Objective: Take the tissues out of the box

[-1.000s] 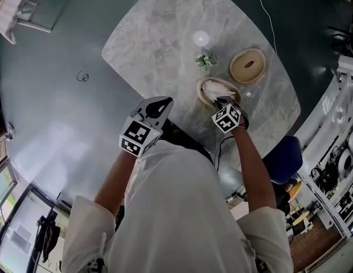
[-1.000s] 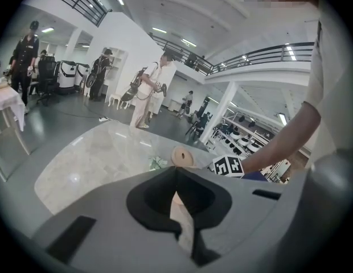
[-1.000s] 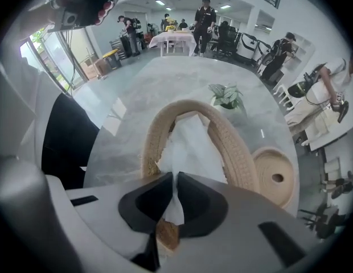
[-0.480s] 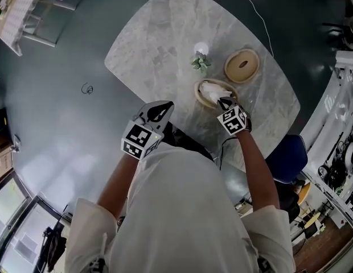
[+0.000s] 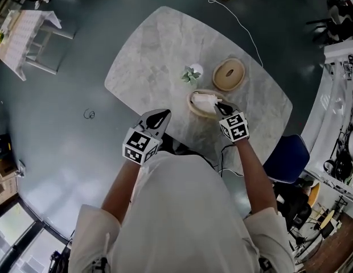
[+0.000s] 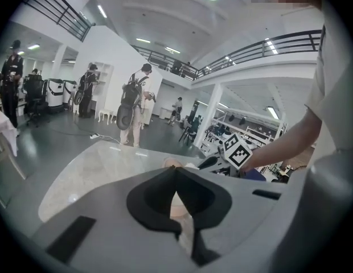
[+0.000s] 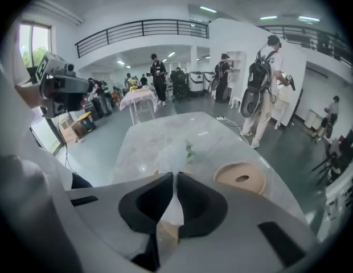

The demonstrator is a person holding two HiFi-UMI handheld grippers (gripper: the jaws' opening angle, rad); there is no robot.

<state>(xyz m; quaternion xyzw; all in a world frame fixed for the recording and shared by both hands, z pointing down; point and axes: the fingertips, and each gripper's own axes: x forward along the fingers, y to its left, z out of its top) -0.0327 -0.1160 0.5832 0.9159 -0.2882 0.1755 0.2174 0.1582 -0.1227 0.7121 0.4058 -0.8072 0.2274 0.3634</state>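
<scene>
Where the white tissue rises out of the round wooden box, near the side of the table closest to the person, the right gripper has its jaws pressed together on it. The sheet is pinched between the pads and stands up past the tips. Just beyond the box lies a round wooden lid with a hole in its middle, and a small green plant sits beside it. The left gripper hangs at the edge of the marble table, apart from the box, its jaws closed tip to tip on nothing.
</scene>
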